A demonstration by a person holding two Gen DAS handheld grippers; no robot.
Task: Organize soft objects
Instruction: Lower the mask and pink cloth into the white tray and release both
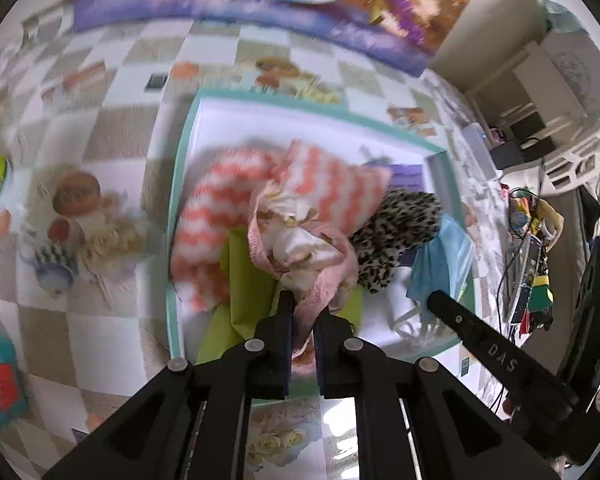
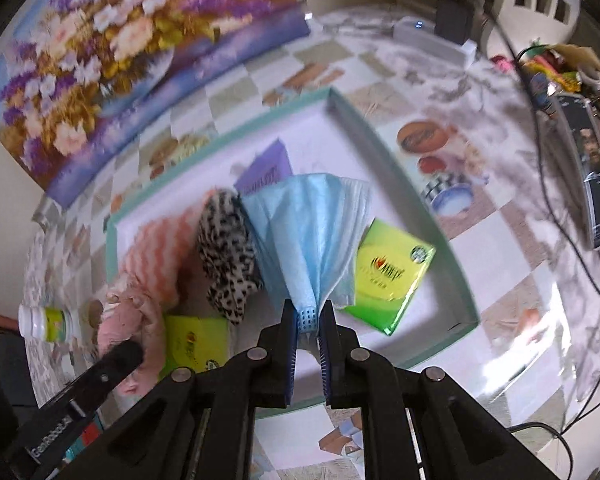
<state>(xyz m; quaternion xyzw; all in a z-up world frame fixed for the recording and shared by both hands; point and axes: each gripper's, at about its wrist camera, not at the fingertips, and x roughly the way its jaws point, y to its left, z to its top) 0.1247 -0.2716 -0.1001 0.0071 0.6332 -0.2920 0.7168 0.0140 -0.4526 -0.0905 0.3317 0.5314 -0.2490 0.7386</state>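
My left gripper is shut on a pink and cream cloth and holds it over the teal-rimmed white tray. In the tray lie an orange-and-white zigzag cloth, a leopard-print cloth and a green tissue pack. My right gripper is shut on a light blue face mask, which fans out above the tray. The leopard cloth, the zigzag cloth, the pink cloth and two green packs also show there.
A purple card lies in the tray. A small white and green bottle stands left of the tray. A floral painting leans at the table's back. Cables, a white box and clutter crowd the right side.
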